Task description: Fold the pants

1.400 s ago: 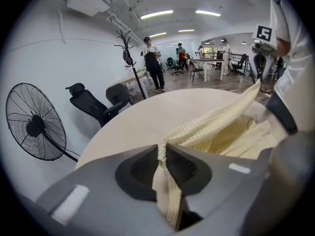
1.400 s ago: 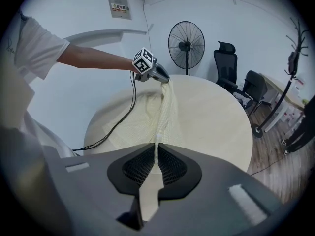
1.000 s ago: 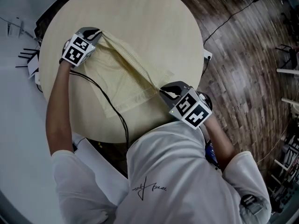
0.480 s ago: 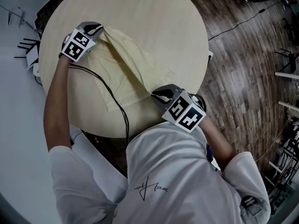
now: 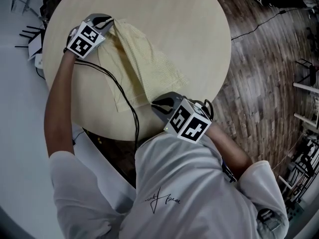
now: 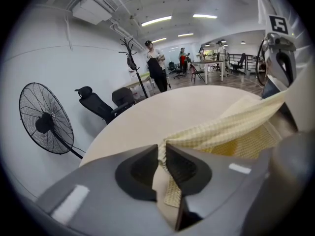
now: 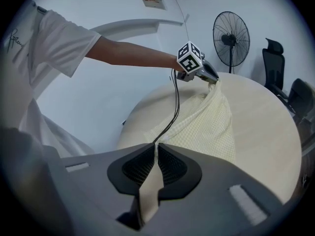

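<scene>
Pants (image 5: pixel 139 68): pale yellow, fine-checked woven cloth. Location: on the round light-wood table (image 5: pixel 194 29), left of its centre, running as a long band from the far left down to the near edge. One layer lies flat on the top. An upper edge is drawn taut between the two grippers. Which end is the waist cannot be told.

Left gripper (image 5: pixel 108 21): at the far left of the table. Jaws nearly together, pinching a bunched corner of the cloth, with a short tail hanging below the pads.

Black cable (image 5: pixel 119 91): trails from the left gripper across the flat layer to the near table edge. Judged a possible snag when the fold is laid.

Right gripper (image 5: pixel 157 105): at the near edge. Jaws closed on a thin edge of the cloth, a strip passing down between the pads.

Wood-plank floor (image 5: pixel 269 83): right of the table.

Handling, as judged: light, soft and limp, so it sags wherever unsupported. Not fragile, and the weave should hold well in ribbed pads. Best taken at corners or along a hem, pulled just taut.
</scene>
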{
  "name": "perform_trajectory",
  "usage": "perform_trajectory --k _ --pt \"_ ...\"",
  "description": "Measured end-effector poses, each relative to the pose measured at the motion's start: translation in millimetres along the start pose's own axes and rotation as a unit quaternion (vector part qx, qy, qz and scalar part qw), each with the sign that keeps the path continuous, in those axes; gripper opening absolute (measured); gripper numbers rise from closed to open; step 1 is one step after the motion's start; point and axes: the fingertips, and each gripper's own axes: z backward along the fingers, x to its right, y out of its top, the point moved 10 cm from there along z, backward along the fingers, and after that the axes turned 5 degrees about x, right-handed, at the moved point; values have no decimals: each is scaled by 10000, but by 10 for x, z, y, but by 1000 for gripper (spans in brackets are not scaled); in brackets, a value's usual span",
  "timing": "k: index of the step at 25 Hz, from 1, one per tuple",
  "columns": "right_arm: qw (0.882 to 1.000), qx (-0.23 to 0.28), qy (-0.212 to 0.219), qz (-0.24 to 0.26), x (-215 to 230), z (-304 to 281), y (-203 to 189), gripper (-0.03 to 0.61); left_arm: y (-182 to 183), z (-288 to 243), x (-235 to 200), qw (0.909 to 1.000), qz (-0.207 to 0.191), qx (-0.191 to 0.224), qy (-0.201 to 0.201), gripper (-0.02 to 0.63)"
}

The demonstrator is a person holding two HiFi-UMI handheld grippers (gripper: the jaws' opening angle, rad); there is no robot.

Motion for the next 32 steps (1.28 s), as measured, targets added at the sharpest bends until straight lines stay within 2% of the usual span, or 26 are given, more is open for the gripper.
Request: perform_trajectory --k 9,20,32 --pt "9984 -102 475 286 -196 -306 134 20 -194 61 50 9999 100 -84 72 102" --pt "9957 -156 805 440 -337 -620 289 20 -336 94 42 9998 171 -70 124 101" --pt "9925 -296 1040 562 -457 -900 382 20 -491 137 57 10000 -2 48 57 95"
